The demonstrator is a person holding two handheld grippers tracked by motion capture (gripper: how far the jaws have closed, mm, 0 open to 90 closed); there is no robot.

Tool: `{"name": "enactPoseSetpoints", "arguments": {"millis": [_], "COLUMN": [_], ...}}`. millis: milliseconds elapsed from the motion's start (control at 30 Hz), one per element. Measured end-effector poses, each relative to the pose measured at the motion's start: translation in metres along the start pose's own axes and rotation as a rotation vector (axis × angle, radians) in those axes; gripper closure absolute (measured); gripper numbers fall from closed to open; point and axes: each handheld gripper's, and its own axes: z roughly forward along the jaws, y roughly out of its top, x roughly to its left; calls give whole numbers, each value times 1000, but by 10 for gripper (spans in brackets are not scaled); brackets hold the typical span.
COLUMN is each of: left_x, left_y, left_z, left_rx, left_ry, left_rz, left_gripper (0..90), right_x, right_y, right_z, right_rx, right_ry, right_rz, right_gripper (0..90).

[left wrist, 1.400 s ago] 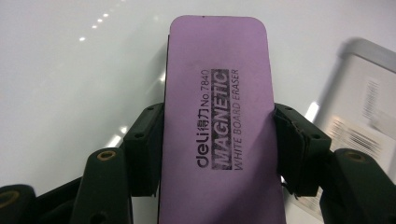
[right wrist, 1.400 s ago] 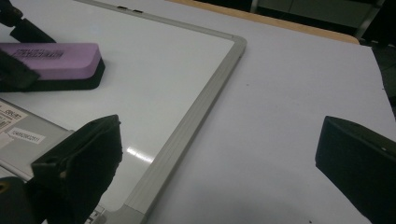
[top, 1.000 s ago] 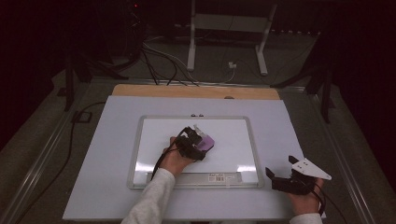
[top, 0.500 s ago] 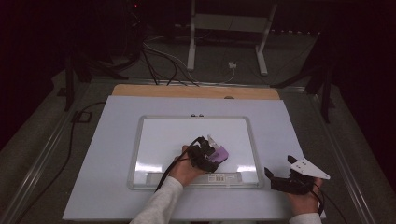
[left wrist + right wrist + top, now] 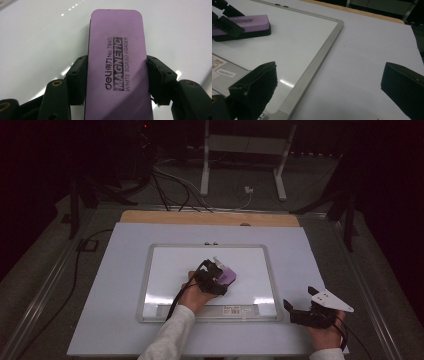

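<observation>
The purple eraser [image 5: 117,67] sits between the two black pads of the left gripper [image 5: 117,80], which press on its long sides, so this gripper is grasping the eraser. The eraser lies flat on the whiteboard [image 5: 165,270], a little right of the board's middle and nearer to its bottom rail than to its top. From above, the left gripper [image 5: 216,279] covers most of the eraser [image 5: 228,276], and only a small purple end comes out on the right side.

The left gripper view is very close, and there one can read the print on the purple top: "deli", "No.7840", "MAGNETIC WHITE BOARD ERASER". The high view is too far for these letters. The right gripper view looks from the side and shows that the eraser [image 5: 249,21] has a black layer under the purple foam, which rests on the board [image 5: 312,67].

The right gripper [image 5: 312,312] is held near the right lower corner of the board, on the pale table cover [image 5: 110,310], well apart from the eraser. Its jaws stand wide open with nothing between them [image 5: 329,85].

A wooden edge [image 5: 210,218] shows behind the cover. The room around is dark, with cables [image 5: 175,185] on the floor and a white metal stand [image 5: 245,160] behind the table.
</observation>
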Motion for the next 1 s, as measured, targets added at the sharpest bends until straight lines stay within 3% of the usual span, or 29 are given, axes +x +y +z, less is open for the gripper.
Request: {"name": "enactPoseSetpoints", "arguments": {"millis": [167,300,700,1000], "left_x": [1,5,6,25], "left_y": [0,-1,-4,-31], "left_z": [0,0,-3,-23], "left_rx": [-2,-9,-5,-10], "left_ry": [27,58,86,145], "left_rz": [-26,-79,-119,-206], "left_gripper": [419,419,419,418], "right_x": [-1,-1,-2,-2], "right_y": [0,0,-1,-2], "right_z": [-1,-1,0,-1], "right_rx": [-2,-2,1,0], "right_ry": [-3,-3,-2,-3], "right_rz": [1,4,5,7], "right_gripper": [10,10,10,10]}}
